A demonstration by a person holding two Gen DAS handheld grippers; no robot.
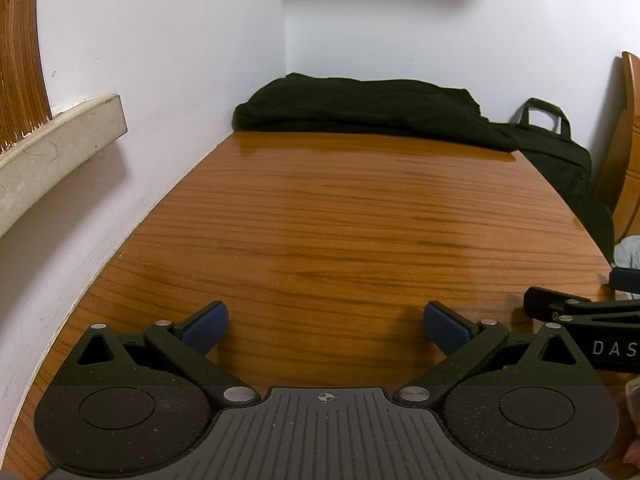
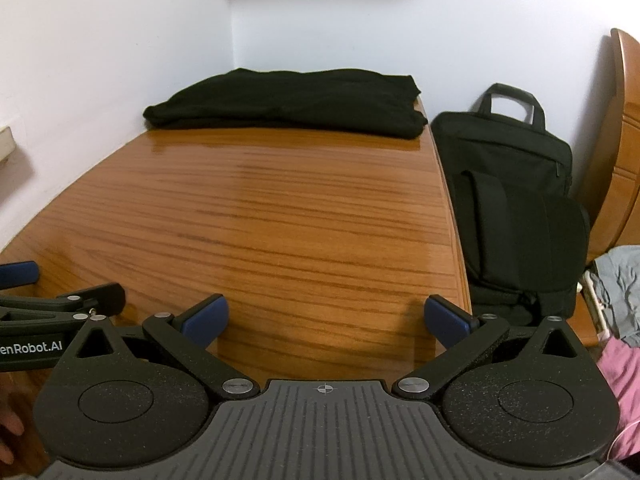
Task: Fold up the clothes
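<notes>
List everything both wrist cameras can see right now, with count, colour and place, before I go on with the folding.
Folded dark garment: one, black, far end of the table in the wall corner.
Glossy wooden table: one, orange-brown, bare between garment and grippers.
Soft fabric bag with handles: one, black, off the table's right edge, leaning at the wall.
Crumpled cloth: one, grey-blue, lower right, beyond the bag.
Pink fabric: one patch, right edge; what it is cannot be told.
Pale ledge: one, beige, on the left wall.
Left gripper: black, blue pads, open, over the near table.
Right gripper: same, open, alongside it.
</notes>
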